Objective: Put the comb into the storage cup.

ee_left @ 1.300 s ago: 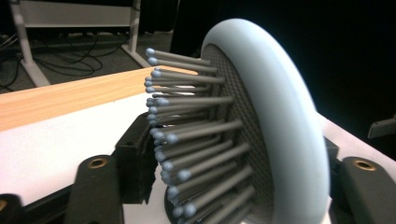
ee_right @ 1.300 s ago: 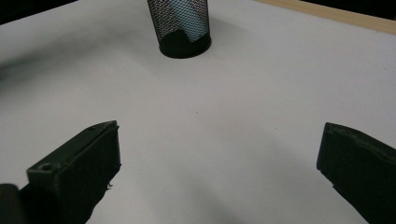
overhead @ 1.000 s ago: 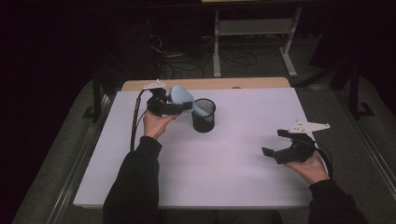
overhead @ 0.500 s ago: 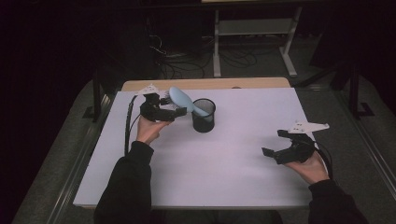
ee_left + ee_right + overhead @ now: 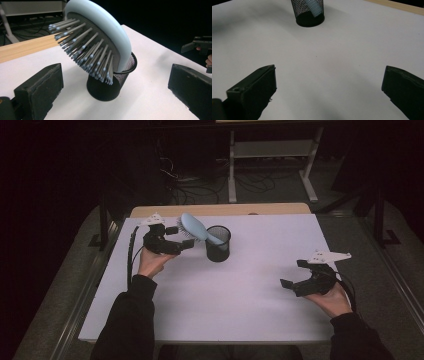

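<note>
A light blue hairbrush point(image 5: 192, 227) stands handle-down in a black mesh cup point(image 5: 218, 245), its head leaning out over the rim to the left. My left gripper point(image 5: 184, 236) is open just left of the brush head and touches nothing. In the left gripper view the bristles of the hairbrush point(image 5: 100, 50) face me above the cup point(image 5: 105, 87), between the wide-apart jaws of the left gripper point(image 5: 116, 75). My right gripper point(image 5: 291, 273) is open and empty at the right of the table. The right gripper point(image 5: 328, 80) points toward the cup point(image 5: 308, 12).
A white board point(image 5: 250, 300) covers the table, with a wooden strip point(image 5: 220, 210) along its far edge. A metal rack point(image 5: 270, 150) and cables lie on the dark floor beyond. The right gripper point(image 5: 197, 45) appears far off in the left gripper view.
The left gripper lowered the hairbrush's handle into the cup, let go and drew back to the left. The brush now leans on the rim. The right gripper stayed still.
</note>
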The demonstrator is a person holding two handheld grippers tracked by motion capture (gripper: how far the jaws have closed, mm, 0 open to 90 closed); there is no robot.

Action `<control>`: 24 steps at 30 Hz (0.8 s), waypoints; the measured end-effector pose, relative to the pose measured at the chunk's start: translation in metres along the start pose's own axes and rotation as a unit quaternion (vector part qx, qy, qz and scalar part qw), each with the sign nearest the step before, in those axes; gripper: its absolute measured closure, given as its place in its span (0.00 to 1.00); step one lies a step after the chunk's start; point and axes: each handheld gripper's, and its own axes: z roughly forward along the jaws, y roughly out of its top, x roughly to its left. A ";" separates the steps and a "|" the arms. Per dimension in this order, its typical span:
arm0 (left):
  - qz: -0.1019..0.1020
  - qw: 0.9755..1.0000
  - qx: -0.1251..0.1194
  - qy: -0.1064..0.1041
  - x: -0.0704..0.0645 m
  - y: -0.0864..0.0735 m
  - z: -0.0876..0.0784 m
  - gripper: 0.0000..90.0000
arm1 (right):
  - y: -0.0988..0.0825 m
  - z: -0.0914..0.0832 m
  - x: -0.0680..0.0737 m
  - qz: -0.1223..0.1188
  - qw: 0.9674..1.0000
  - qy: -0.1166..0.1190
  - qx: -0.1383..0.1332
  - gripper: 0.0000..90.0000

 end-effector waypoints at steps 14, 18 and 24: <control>0.003 1.000 0.004 0.012 0.003 -0.011 -0.018 0.00 | -0.001 0.000 0.000 0.000 1.000 -0.001 0.001 0.00; 0.002 1.000 0.006 0.014 0.003 -0.014 -0.022 0.00 | -0.001 0.000 0.000 0.000 1.000 -0.001 0.001 0.00; 0.001 1.000 0.010 0.017 0.005 -0.018 -0.030 0.00 | -0.001 0.000 0.000 0.001 1.000 -0.002 0.001 0.00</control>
